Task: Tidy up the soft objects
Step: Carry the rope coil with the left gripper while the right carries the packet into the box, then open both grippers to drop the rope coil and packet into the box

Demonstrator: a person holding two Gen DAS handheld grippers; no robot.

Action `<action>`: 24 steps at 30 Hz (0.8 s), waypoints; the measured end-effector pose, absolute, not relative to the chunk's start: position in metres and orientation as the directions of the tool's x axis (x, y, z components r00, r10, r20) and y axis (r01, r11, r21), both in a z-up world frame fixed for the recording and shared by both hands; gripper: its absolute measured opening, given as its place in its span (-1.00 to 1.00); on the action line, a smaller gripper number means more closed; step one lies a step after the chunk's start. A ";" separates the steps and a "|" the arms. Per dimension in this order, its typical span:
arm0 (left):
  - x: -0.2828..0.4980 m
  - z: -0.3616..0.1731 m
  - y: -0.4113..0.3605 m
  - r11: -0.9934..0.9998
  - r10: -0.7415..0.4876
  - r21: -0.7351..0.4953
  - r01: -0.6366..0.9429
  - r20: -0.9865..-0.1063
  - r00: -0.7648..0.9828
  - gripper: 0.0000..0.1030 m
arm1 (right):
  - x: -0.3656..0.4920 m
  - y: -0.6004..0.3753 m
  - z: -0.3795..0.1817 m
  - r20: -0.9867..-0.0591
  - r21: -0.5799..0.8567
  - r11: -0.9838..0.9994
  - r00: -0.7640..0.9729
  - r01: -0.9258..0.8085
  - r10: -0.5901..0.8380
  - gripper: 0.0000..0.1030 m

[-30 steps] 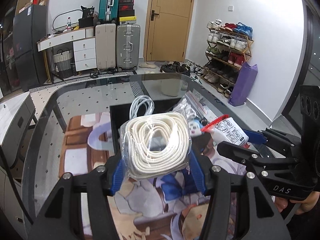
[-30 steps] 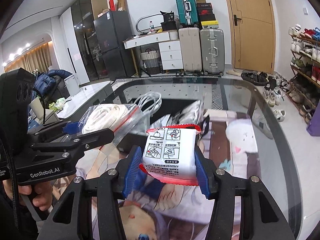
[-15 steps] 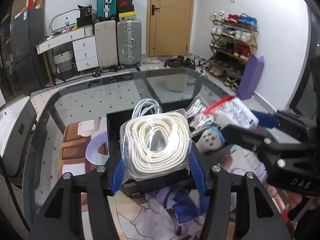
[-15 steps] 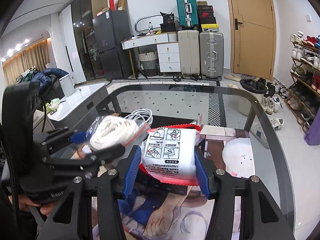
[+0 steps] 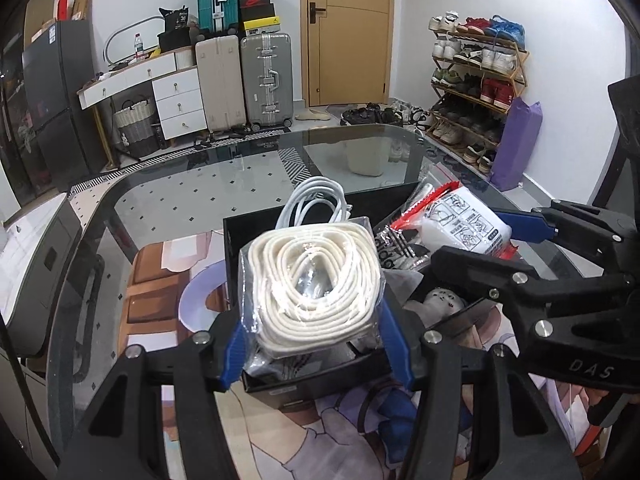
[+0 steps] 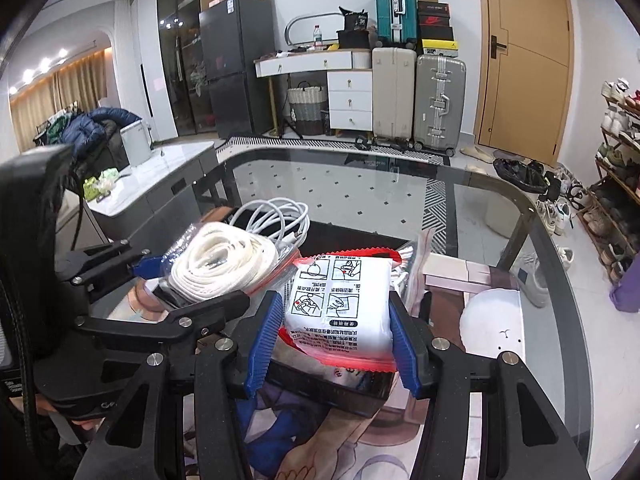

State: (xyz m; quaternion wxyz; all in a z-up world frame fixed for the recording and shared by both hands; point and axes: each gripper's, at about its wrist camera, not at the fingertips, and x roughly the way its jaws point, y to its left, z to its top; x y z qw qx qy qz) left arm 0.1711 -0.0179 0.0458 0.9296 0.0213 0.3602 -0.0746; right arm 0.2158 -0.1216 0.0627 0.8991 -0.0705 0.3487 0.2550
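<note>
My left gripper (image 5: 316, 340) is shut on a clear bag of coiled cream rope (image 5: 312, 280) and holds it over the near part of a black box (image 5: 256, 228). The bag also shows in the right wrist view (image 6: 224, 264). My right gripper (image 6: 334, 340) is shut on a white packet with red edges (image 6: 340, 308), held over the box's right side; the packet also shows in the left wrist view (image 5: 468, 224). Inside the box lie a white cable coil (image 5: 316, 204), clear plastic bags and a grey plush (image 5: 442, 302).
The box stands on a printed mat (image 5: 160, 280) on a glass table (image 5: 180, 184). A white round object (image 6: 492, 320) lies on the mat right of the box. Suitcases, drawers, a door and a shoe rack stand beyond the table.
Both grippers have moved forward with their loads, from above the mat to above the black box. The right gripper's packet now sits closer beside the rope bag.
</note>
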 end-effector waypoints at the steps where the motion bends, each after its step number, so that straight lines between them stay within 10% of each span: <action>1: 0.172 0.046 -0.017 0.987 -0.134 -0.025 0.159 -0.674 0.726 0.10 | 0.217 -0.122 0.062 -0.663 0.053 0.859 0.626 -0.508 0.411 0.02; 14: 0.174 0.047 -0.008 0.979 -0.187 -0.063 0.195 -0.664 0.724 0.11 | 0.231 -0.125 0.055 -0.664 0.099 0.834 0.588 -0.543 0.461 0.03; 24: 0.174 0.049 -0.009 0.976 -0.195 -0.065 0.206 -0.670 0.716 0.34 | 0.219 -0.139 0.063 -0.609 0.112 0.830 0.623 -0.547 0.492 0.67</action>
